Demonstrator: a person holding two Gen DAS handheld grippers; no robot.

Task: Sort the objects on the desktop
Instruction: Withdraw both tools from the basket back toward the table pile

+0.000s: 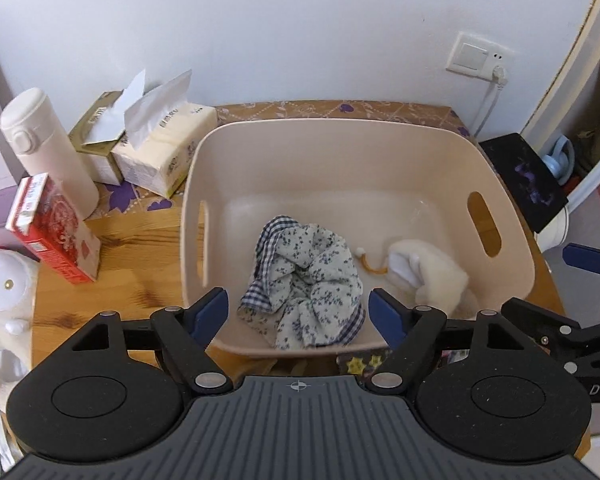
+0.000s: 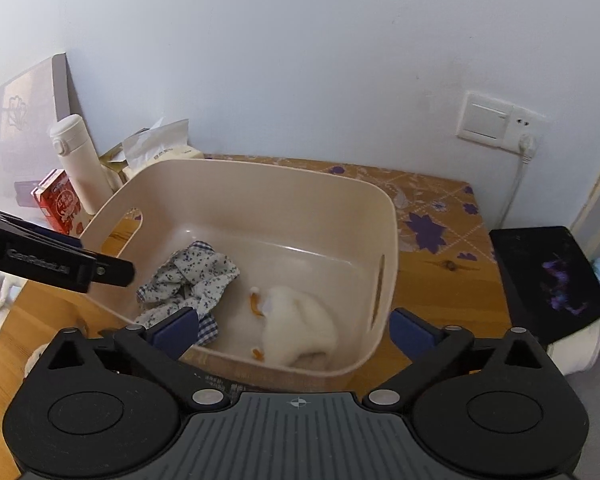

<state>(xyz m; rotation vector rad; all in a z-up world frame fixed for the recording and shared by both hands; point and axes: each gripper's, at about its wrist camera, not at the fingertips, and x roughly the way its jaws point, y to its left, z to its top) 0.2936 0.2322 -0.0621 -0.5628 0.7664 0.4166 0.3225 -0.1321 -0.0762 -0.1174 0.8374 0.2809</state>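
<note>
Left gripper (image 1: pixel 296 314): jaws spread, nothing pinched.
Right gripper (image 2: pixel 294 330): jaws spread, nothing pinched.
Bin (image 1: pixel 340 136): floral cloth (image 1: pixel 308 280) and plush toy (image 1: pixel 432 272) are contained.
Writing: "DAS" is read on the right gripper.

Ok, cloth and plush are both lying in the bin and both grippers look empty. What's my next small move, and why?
Probably lift the left gripper back out of the bin and swing it toward the red carton on the table. Both grippers' jaws stand open with nothing between them; the floral cloth and white plush rest on the bin floor, while the carton, flask and tissue packs remain outside.
</note>
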